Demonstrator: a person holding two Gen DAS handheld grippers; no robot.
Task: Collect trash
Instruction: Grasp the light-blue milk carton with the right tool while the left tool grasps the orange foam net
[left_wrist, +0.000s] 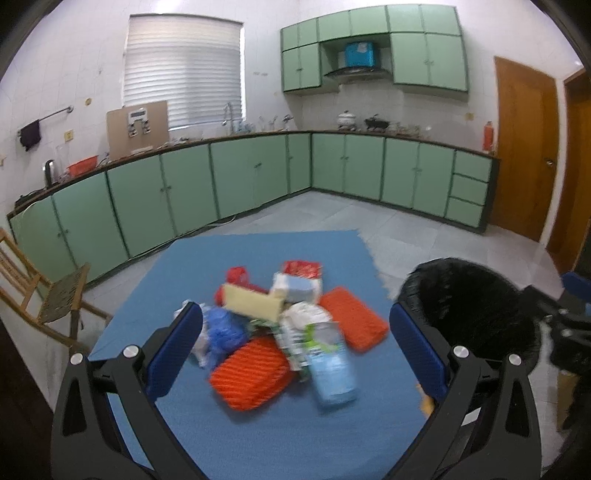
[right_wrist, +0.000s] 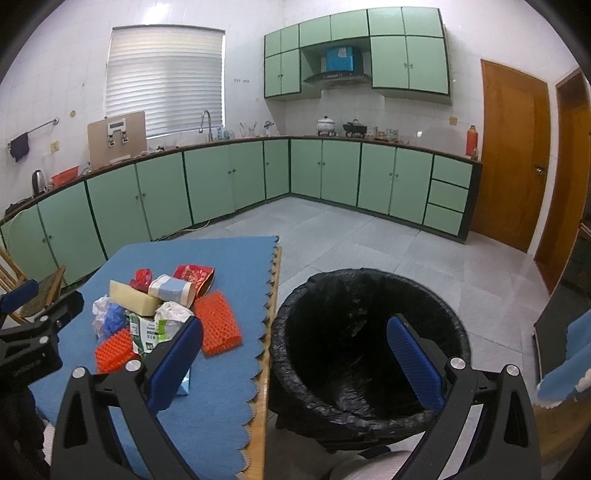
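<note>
Kitchen cabinets (right_wrist: 207, 184) in pale green are seen along two tiled walls, with a wooden door (right_wrist: 513, 155) at the right. Nearer, a bench (right_wrist: 273, 295) is covered by a blue scalloped mat (right_wrist: 221, 369), and a bin lined with a black bag (right_wrist: 369, 332) is placed just beside its right edge.

A pile of trash (left_wrist: 284, 325) is heaped on the middle of the mat. Two orange ridged pads (left_wrist: 251, 373) are laid at its near and right sides. A pale yellow box (left_wrist: 251, 304) is rested on top, with a white and blue carton (left_wrist: 295, 288) touching it. A light blue packet (left_wrist: 332, 369) is tilted at the front, blurred. A blue crumpled wrapper (left_wrist: 221, 328) is lodged at the left, and red wrappers (left_wrist: 301, 267) are seen at the far side.

The left hand-held gripper (left_wrist: 295, 332) is held released above the pile, its blue pads wide apart and nothing between them. The right hand-held gripper (right_wrist: 295, 350) is likewise spread and empty, framed over the bin's near rim and the bench edge.
</note>
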